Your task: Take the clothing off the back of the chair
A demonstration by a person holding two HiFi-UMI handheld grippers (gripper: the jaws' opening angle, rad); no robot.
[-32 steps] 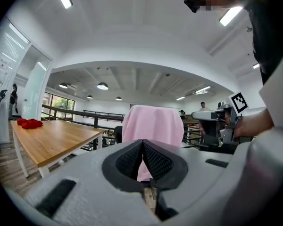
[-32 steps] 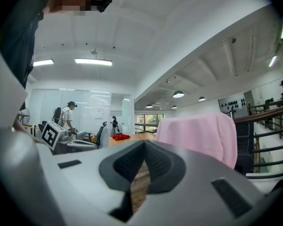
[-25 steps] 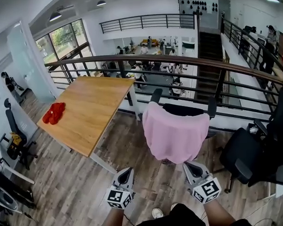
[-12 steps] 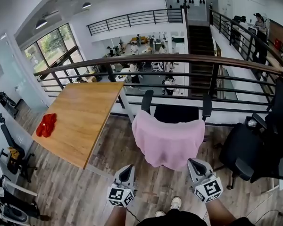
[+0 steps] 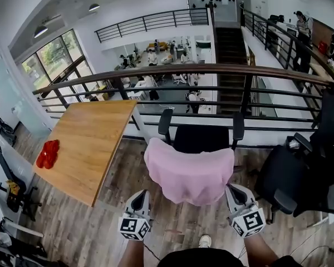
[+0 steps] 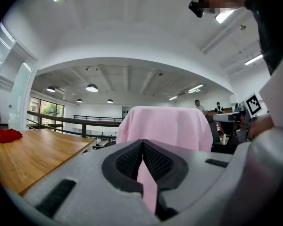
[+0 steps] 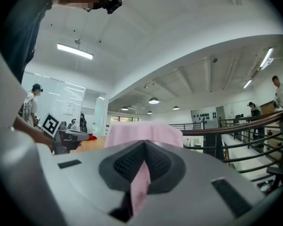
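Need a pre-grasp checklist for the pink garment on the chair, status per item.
1. The pink cloth garment draped over the black office chair back: ok.
2. The left gripper fingers open for a grasp: not ok, shut on nothing.
3. The right gripper fingers open: not ok, shut on nothing.
4. Both aimed at the garment: ok, it lies straight ahead.
5. Contact with the cloth: not ok, none yet.

wooden table (image 5: 94, 143), red cloth (image 5: 47, 153) on it
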